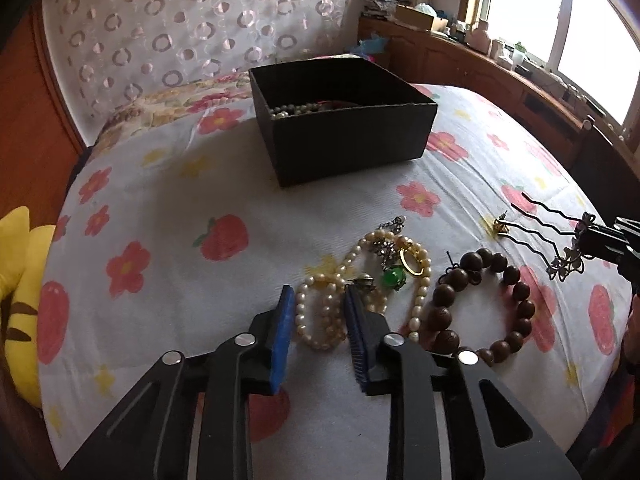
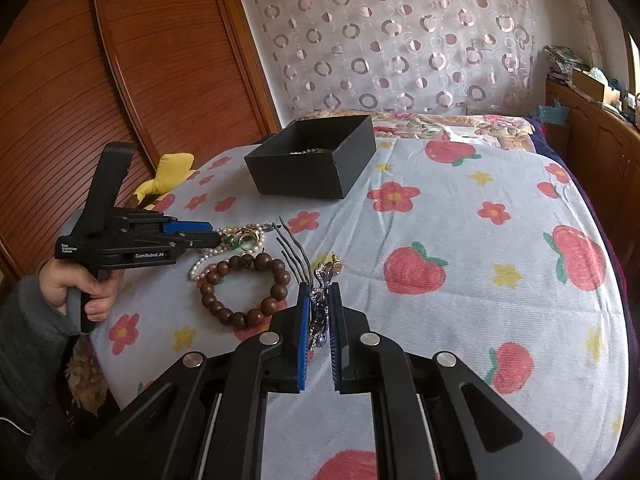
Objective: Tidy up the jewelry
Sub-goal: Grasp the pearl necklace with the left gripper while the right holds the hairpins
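Note:
A pearl necklace (image 1: 320,320) lies coiled on the flowered bedspread (image 1: 180,280), tangled with a green stone pendant (image 1: 394,278) and a gold ring (image 1: 412,260). My left gripper (image 1: 319,292) stands open, its blue pads either side of one pearl loop without pressing on it. To its right lies a brown wooden bead bracelet (image 1: 444,292). My right gripper (image 2: 318,300) is shut on the ornamental head of a black pronged hairpin (image 2: 294,252), which it holds just above the cloth. A black open box (image 1: 352,140) with pearls inside stands farther back.
A small gold earring (image 1: 500,226) lies by the hairpin's prongs. A yellow plush toy (image 1: 20,280) sits at the bed's left edge, next to a wooden wardrobe door (image 2: 120,80). A cluttered wooden dresser (image 1: 480,68) runs under the window on the right.

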A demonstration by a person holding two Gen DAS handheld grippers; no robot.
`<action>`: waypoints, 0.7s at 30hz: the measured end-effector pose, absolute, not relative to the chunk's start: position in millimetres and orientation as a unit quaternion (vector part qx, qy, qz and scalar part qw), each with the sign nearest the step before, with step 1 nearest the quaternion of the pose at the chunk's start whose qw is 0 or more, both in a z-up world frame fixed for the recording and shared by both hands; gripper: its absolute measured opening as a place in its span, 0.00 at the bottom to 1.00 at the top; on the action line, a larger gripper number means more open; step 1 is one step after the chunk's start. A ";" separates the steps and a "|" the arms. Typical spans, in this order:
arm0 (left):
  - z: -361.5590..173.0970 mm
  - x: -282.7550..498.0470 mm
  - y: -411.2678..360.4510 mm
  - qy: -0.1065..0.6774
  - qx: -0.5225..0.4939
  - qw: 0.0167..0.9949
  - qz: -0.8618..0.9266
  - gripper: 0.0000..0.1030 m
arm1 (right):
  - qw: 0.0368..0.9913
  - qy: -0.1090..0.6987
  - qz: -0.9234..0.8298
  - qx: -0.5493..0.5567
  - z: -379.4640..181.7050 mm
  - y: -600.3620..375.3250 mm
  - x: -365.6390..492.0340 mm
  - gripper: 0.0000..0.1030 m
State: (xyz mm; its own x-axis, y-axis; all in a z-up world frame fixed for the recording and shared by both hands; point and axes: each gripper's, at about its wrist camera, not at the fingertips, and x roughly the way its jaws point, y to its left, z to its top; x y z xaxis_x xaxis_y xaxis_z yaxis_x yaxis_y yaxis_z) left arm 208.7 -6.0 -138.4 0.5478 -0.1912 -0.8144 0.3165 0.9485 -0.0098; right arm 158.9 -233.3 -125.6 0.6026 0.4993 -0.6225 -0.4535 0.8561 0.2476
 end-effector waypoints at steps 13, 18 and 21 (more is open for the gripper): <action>-138.0 207.3 -9.1 0.455 0.094 0.869 -0.170 0.07 | 0.894 0.359 0.267 0.031 -128.4 -232.2 158.7 0.10; -124.8 196.2 -10.0 0.431 0.087 0.881 -0.178 0.06 | 0.894 0.358 0.266 0.032 -128.3 -231.6 158.3 0.10; -101.8 187.6 -10.9 0.405 0.076 0.892 -0.185 0.06 | 0.894 0.358 0.267 0.031 -128.0 -232.1 158.4 0.10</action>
